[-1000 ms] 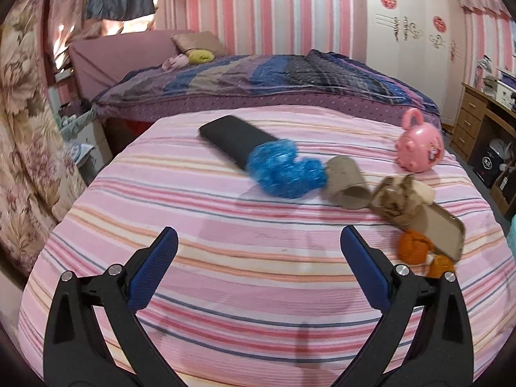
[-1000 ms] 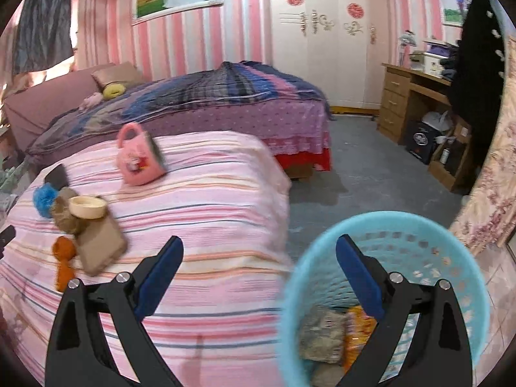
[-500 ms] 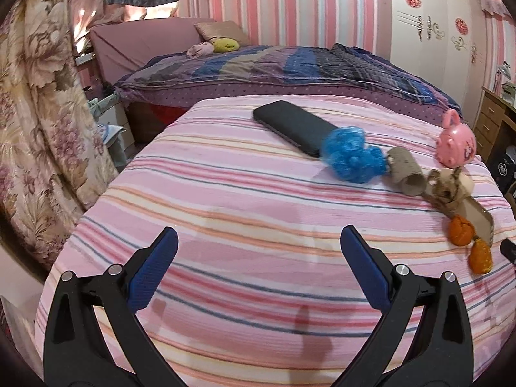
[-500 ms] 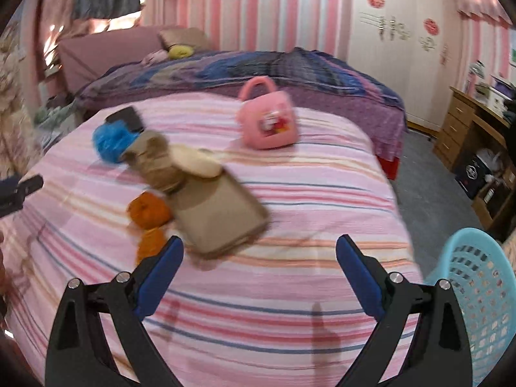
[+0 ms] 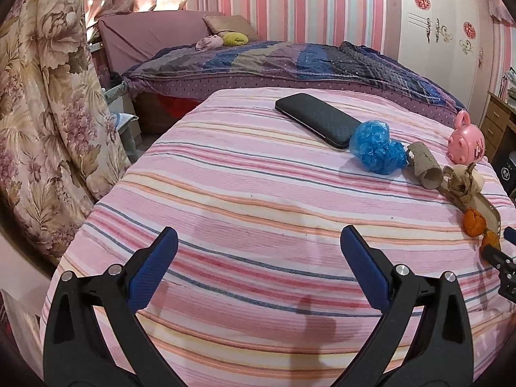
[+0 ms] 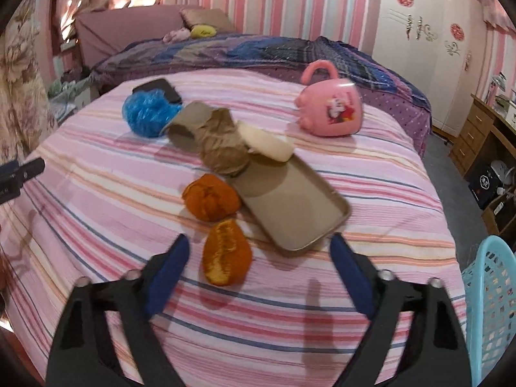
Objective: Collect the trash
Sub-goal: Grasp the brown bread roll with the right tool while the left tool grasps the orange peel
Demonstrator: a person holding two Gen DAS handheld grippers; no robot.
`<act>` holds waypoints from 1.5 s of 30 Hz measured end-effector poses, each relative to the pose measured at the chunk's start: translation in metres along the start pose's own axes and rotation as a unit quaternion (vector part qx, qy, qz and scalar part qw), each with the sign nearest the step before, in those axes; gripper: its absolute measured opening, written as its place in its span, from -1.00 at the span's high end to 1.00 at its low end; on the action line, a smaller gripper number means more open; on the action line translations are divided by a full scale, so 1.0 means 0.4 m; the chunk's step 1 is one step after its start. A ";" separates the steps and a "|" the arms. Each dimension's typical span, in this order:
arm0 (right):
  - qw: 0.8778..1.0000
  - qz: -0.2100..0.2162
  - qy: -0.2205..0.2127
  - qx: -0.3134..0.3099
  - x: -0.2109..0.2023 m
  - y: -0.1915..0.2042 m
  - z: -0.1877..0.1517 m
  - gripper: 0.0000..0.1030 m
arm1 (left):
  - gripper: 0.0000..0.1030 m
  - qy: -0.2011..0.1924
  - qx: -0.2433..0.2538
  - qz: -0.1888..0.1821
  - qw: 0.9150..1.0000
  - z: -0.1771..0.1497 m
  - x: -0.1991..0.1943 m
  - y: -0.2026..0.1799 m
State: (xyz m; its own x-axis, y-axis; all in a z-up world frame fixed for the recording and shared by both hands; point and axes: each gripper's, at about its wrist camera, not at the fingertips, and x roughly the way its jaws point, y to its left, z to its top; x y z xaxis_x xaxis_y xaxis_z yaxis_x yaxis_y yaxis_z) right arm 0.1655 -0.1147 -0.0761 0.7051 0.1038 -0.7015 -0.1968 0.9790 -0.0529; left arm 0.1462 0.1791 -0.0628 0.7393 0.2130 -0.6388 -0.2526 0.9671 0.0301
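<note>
Trash lies in a cluster on the pink striped bed: a blue crumpled plastic bag [image 6: 148,116] [image 5: 375,151], a cardboard tube [image 6: 187,125] [image 5: 424,169], crumpled brown paper [image 6: 222,146] and two orange peels [image 6: 209,201] [image 6: 225,258]. My right gripper [image 6: 258,258] hovers low over the nearer peel, which sits between its fingers closer to the left one. Its jaws are closing and the pads do not touch the peel. My left gripper [image 5: 258,258] stands open over bare bedspread, well left of the cluster, with nothing between its fingers.
A tan tray-like case [image 6: 290,206] lies against the peels, with a cream piece [image 6: 267,143] on its far end. A pink toy bag [image 6: 332,109] and a black flat case [image 5: 319,121] also lie on the bed. A light blue basket [image 6: 490,306] stands off the bed's right side.
My right gripper swung from above the blue basket over to the trash cluster, came down near the front peel, and its jaws narrowed. My left gripper drifted left, so the cluster slid right in its view.
</note>
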 end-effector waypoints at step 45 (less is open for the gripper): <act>0.998 -0.007 -0.031 0.047 -0.061 -0.285 -0.020 0.48 | -0.89 0.001 0.131 -0.150 0.980 -0.023 -0.045 -0.509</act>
State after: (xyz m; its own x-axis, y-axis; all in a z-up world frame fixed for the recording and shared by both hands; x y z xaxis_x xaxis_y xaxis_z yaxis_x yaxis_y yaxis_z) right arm 0.1653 -0.2303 -0.0585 0.7483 0.0978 -0.6561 -0.1236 0.9923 0.0070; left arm 0.1784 -0.0229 -0.0646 0.7546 -0.0860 -0.6505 0.1451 0.9887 0.0376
